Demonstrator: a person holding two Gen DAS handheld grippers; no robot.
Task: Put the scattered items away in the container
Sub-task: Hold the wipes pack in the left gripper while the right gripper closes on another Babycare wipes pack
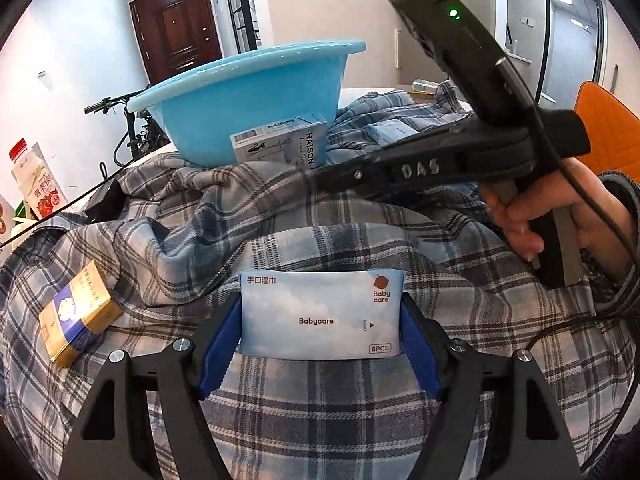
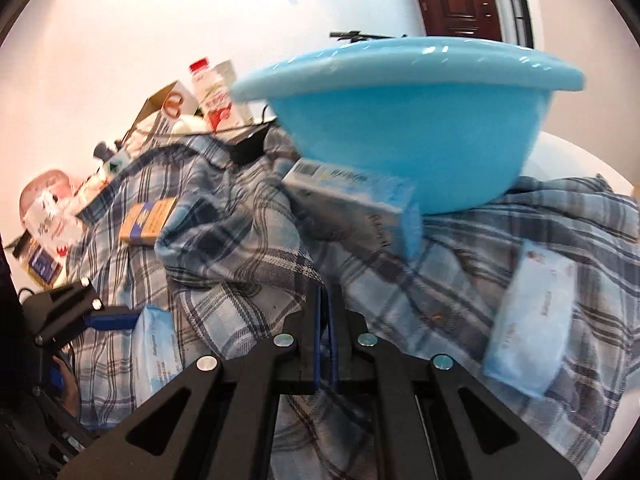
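The left gripper point(image 1: 320, 336) has its two blue pads partly apart, and they squeeze the sides of a flat pale blue pack of Babycare wet wipes point(image 1: 320, 314). The pack sits right between the pads, above a crumpled blue and grey checked shirt point(image 1: 280, 220) that covers the table.

The right gripper point(image 2: 326, 320) is closed tight, with its blue pads pressed together and nothing in them. It points at the shirt, near a light blue and grey Raison box point(image 2: 360, 204).

The round light blue plastic basin point(image 1: 248, 96) stands on the shirt, farther back than both grippers. The Raison box leans against its side. A small gold and blue box point(image 1: 78, 316) lies on the shirt, left of the left gripper. Another pale blue wipes pack point(image 2: 528, 320) lies on the shirt, right of the right gripper.
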